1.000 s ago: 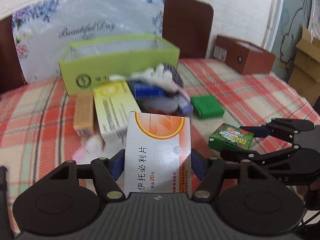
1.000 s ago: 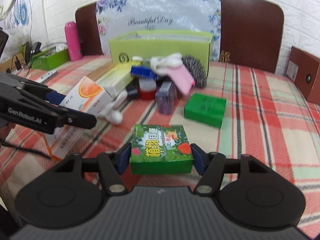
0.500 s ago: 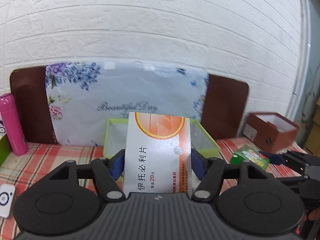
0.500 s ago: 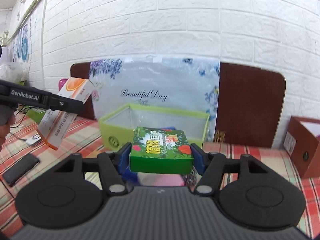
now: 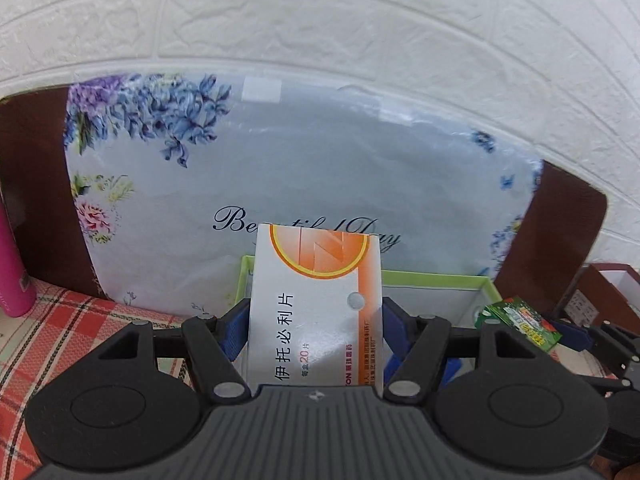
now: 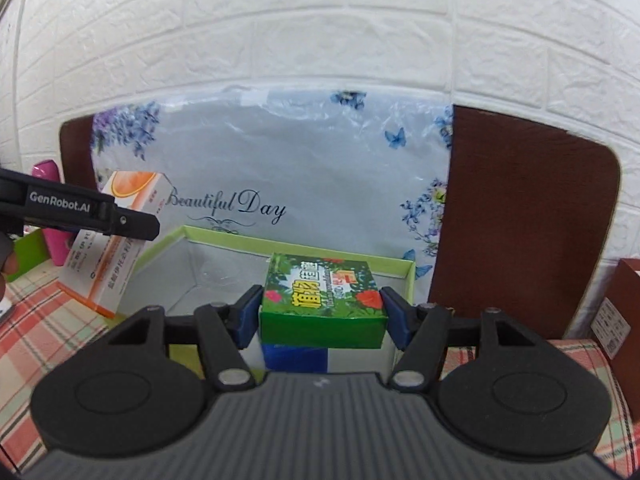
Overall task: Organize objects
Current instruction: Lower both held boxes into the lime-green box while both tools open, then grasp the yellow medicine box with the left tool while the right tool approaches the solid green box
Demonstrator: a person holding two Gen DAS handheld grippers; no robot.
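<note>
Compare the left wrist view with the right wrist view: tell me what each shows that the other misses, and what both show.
Only the left wrist view shows the printed front of the white and orange medicine box between the left gripper pads.

Only the right wrist view looks down into the light green open box, seeing its pale inner walls, and shows a blue and white item just below the small green box that the right gripper grips.

Both show both held boxes, the green box's rim, the floral "Beautiful Day" sheet, the pink bottle, the plaid cloth and the white brick wall.
</note>
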